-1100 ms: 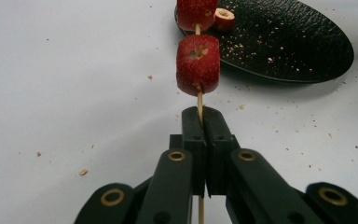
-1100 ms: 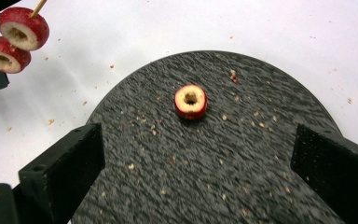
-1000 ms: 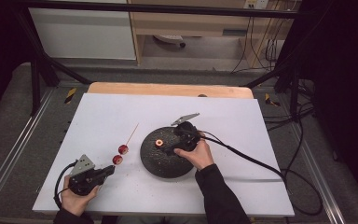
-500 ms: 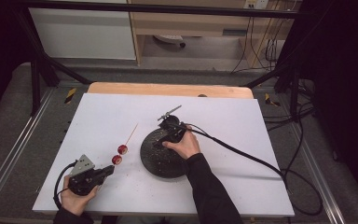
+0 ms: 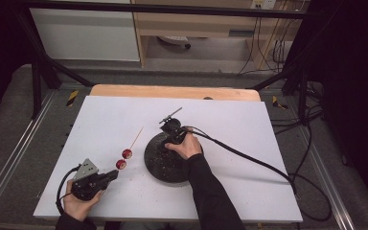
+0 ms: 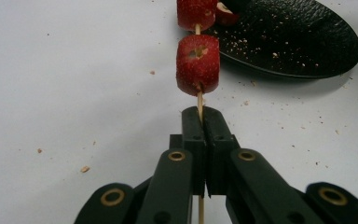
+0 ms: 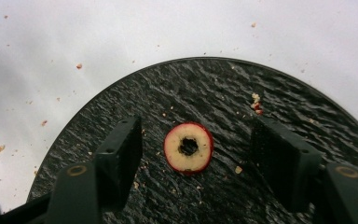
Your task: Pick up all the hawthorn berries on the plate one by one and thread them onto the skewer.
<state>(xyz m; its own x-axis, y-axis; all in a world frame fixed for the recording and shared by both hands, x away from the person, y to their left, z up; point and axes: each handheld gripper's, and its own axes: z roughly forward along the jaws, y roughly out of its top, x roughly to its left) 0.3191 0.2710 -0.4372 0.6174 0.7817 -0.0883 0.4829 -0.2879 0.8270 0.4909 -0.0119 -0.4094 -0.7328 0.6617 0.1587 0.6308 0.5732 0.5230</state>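
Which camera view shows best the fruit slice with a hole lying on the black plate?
The right gripper view: the fruit slice lies between the open jaws on the black plate. In the high view, the right hand hovers over that spot. The left gripper view shows the plate.

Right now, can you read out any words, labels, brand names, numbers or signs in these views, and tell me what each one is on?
None: no readable text in these views.
The black plate, the cored fruit slice, the skewer and both grippers, left gripper and right gripper, carry no lettering.
The yellow-and-black markings on the floor frame are stripes, not words.
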